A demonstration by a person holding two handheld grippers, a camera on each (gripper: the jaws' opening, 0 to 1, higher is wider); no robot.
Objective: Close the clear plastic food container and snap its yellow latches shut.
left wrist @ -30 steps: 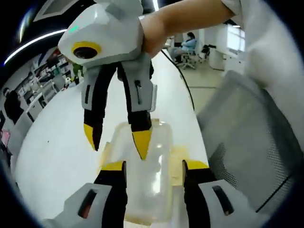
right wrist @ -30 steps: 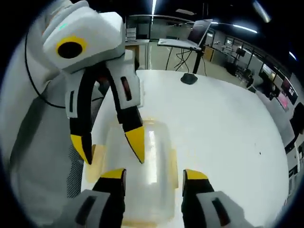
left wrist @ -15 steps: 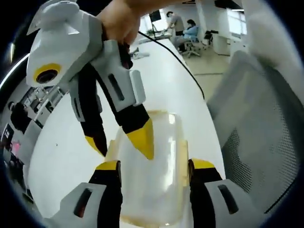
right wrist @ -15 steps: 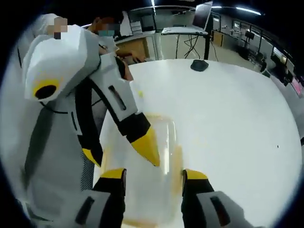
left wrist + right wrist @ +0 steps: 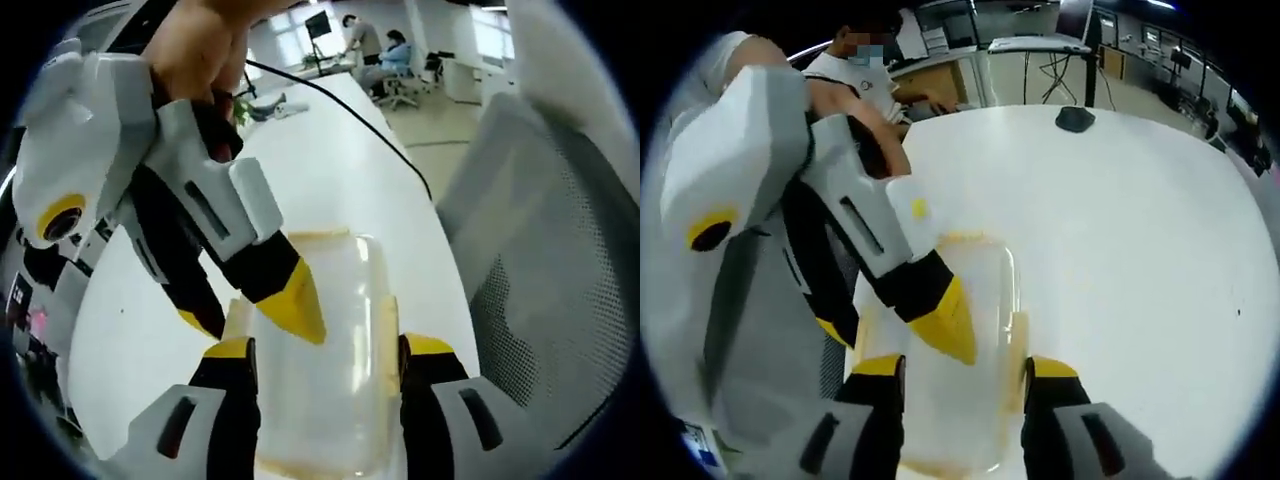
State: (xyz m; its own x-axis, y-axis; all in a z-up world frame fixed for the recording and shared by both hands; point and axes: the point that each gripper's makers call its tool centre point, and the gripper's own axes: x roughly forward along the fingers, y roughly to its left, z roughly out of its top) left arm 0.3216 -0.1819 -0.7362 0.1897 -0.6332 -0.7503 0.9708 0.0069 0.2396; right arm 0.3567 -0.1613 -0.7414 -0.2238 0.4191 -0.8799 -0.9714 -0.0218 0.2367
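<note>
No text, label, brand, number or sign can be read in either the left gripper view or the right gripper view; the surfaces that show carry no legible print, and anything in the far background is too small and blurred to make out.

The food container (image 5: 325,370) lies on the worktop (image 5: 330,170) near its edge, between the left gripper (image 5: 325,350)'s jaws. The right gripper (image 5: 255,305) reaches over it from the far side. A chair (image 5: 540,280) stands just beside the worktop.
</note>
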